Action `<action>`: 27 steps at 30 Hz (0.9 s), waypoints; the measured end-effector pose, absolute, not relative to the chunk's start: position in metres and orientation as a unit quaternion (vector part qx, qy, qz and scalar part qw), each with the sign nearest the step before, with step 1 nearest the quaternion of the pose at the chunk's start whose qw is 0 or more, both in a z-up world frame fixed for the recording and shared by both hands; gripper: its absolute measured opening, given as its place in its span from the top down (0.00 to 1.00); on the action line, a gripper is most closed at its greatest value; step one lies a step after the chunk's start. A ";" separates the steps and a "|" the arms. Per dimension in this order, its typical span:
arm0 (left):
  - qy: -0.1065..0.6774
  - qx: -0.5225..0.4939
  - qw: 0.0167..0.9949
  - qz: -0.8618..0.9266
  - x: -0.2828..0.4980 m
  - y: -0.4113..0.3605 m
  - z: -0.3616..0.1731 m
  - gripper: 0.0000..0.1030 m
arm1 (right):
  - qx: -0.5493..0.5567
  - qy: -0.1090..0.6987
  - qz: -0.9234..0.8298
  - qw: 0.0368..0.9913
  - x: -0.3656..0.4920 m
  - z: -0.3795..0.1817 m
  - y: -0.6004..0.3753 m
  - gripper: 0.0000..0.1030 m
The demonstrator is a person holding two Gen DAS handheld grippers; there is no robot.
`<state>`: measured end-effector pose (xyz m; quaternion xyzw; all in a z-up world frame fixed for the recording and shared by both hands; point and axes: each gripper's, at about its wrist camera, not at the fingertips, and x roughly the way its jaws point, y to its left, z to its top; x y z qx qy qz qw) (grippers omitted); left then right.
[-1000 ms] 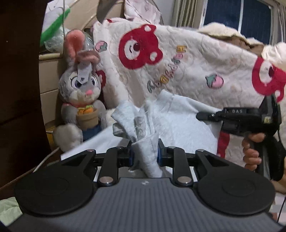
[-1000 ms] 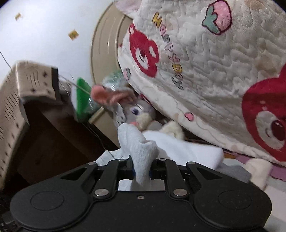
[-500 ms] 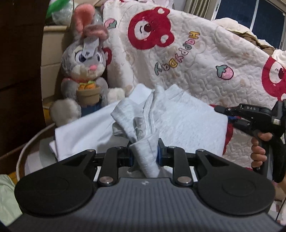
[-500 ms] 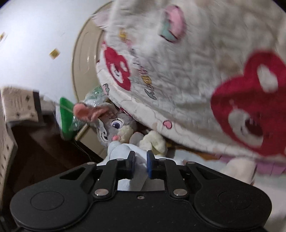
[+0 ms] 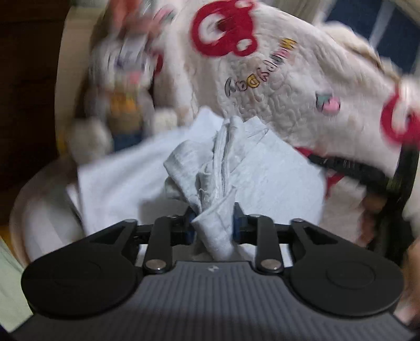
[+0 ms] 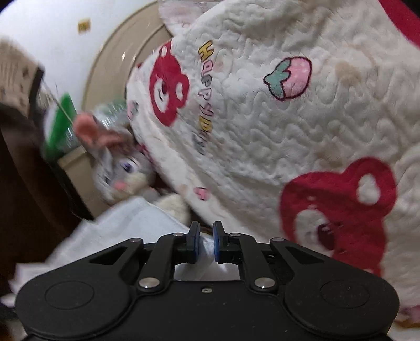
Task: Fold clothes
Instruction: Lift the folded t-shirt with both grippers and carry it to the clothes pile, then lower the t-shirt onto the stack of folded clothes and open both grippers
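I'm working in a home bedroom: a cream quilt (image 6: 302, 136) with red bears and strawberries is heaping up ahead of me, a grey stuffed rabbit (image 6: 118, 170) is leaning against a beige curved headboard (image 6: 110, 60), and a dark window (image 5: 367, 23) is showing behind.

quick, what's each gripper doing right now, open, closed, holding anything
Left gripper: closed on a bunched fold of the light grey garment.
Right gripper: open a narrow gap, gripping nothing; white cloth lies beneath it.
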<state>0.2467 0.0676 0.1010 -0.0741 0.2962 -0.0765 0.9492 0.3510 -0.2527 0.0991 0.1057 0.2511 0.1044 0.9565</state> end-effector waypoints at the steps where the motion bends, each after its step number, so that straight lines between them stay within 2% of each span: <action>1: 0.281 -0.027 0.958 -0.049 0.239 0.059 0.106 0.58 | 0.094 0.244 0.116 0.958 0.346 0.099 -0.250 0.95; 3: 0.226 0.031 0.973 -0.028 0.221 0.049 0.119 0.62 | 0.071 0.229 0.139 0.961 0.337 0.100 -0.245 0.92; 5: 0.180 0.041 0.981 -0.060 0.207 0.049 0.134 0.69 | 0.048 0.215 0.161 0.962 0.328 0.101 -0.239 0.87; 7: 0.172 0.031 0.980 -0.092 0.207 0.050 0.142 0.71 | 0.025 0.200 0.184 0.962 0.319 0.101 -0.234 0.87; 13: 0.275 -0.025 0.950 -0.146 0.251 0.050 0.099 0.71 | -0.044 0.153 0.250 0.955 0.291 0.103 -0.218 0.84; 14: 0.286 -0.037 0.946 -0.148 0.255 0.052 0.090 0.71 | -0.050 0.159 0.247 0.955 0.292 0.096 -0.217 0.80; 18: 0.284 -0.070 0.945 -0.147 0.257 0.057 0.076 0.71 | -0.059 0.184 0.227 0.955 0.300 0.068 -0.220 0.77; 23: 0.281 -0.051 0.951 -0.121 0.250 0.052 0.085 0.71 | -0.010 0.190 0.217 0.957 0.303 0.067 -0.231 0.76; 27: 0.283 -0.050 0.952 -0.108 0.240 0.051 0.084 0.71 | -0.016 0.198 0.192 0.961 0.301 0.072 -0.233 0.77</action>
